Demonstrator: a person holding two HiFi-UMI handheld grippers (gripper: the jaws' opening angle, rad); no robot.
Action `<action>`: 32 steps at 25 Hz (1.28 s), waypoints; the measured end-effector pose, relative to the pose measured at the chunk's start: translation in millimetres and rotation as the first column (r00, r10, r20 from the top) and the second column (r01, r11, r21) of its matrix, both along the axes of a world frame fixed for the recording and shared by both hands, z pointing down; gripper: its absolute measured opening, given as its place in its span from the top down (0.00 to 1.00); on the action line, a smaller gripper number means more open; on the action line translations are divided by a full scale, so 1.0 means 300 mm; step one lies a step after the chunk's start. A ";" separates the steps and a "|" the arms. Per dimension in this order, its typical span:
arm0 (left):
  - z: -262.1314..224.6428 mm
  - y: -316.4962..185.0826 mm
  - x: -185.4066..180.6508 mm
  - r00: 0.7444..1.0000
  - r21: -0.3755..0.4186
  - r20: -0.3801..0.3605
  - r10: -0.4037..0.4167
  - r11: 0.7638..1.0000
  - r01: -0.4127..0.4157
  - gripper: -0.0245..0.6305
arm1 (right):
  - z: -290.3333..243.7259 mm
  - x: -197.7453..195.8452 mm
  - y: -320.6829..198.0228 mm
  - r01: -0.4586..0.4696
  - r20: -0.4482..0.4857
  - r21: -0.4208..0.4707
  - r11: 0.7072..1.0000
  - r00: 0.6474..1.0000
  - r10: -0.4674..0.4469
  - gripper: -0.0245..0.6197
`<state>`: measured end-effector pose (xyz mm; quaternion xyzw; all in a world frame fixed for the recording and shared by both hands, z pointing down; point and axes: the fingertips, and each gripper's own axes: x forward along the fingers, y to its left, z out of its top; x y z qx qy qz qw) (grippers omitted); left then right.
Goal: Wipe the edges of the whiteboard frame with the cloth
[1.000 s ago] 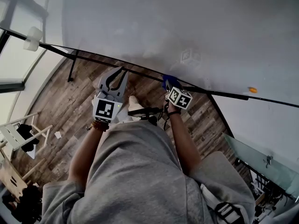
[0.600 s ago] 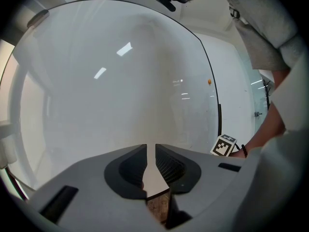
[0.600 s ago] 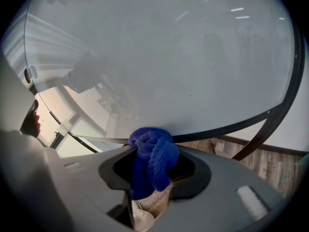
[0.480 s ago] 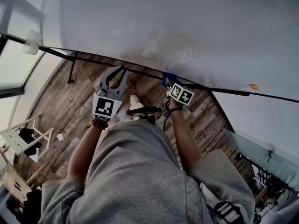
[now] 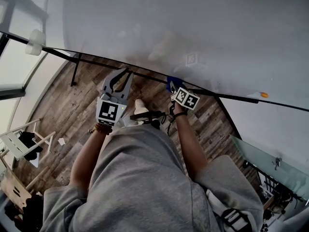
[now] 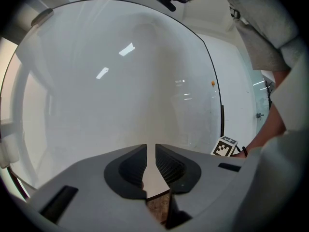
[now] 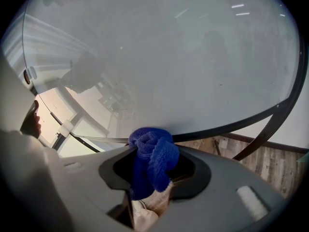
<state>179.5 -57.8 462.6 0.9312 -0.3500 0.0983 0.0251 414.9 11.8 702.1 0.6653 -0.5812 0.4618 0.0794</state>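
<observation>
The whiteboard (image 5: 193,23) fills the top of the head view, and its dark lower frame edge (image 5: 96,62) runs slantwise across. My right gripper (image 5: 172,85) is shut on a bunched blue cloth (image 5: 171,82) and presses it against that edge. In the right gripper view the cloth (image 7: 154,156) bulges between the jaws, just under the dark frame strip (image 7: 231,123). My left gripper (image 5: 126,73) hovers just below the frame to the left, shut with only a thin slit and holding nothing. The left gripper view shows the left gripper (image 6: 150,151) facing the white board surface (image 6: 120,81).
A white block (image 5: 34,41) sits on the frame at far left. An orange dot (image 5: 263,94) is on the board at right. The stand's dark leg (image 5: 74,71) meets the wooden floor (image 5: 63,105). Wooden chairs (image 5: 19,139) stand at left, a glass panel (image 5: 260,161) at right.
Almost nothing: the head view shifts slightly, the right gripper stays on the lower frame edge with the cloth, and the left gripper holds its place.
</observation>
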 end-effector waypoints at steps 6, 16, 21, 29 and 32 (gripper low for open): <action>0.000 -0.019 -0.026 1.000 -0.003 0.005 -0.004 1.000 0.004 0.88 | -0.001 -0.030 -0.021 0.001 0.009 0.000 1.000 1.000 -0.001 0.69; -0.004 -0.047 -0.096 1.000 -0.005 0.013 -0.017 1.000 0.017 0.88 | 0.001 -0.084 -0.051 -0.005 0.026 0.000 1.000 1.000 0.005 0.69; -0.008 -0.053 -0.128 1.000 -0.006 0.014 -0.024 1.000 0.024 0.88 | -0.002 -0.120 -0.064 -0.003 0.036 -0.002 1.000 0.999 0.003 0.69; -0.019 -0.061 -0.163 0.999 0.000 0.013 -0.038 0.999 0.038 0.88 | -0.009 -0.159 -0.086 0.017 0.042 -0.004 1.000 0.999 -0.017 0.69; -0.014 -0.071 -0.189 0.999 -0.001 0.010 -0.045 0.999 0.045 0.88 | -0.004 -0.189 -0.103 0.025 0.046 -0.007 1.000 0.999 -0.025 0.69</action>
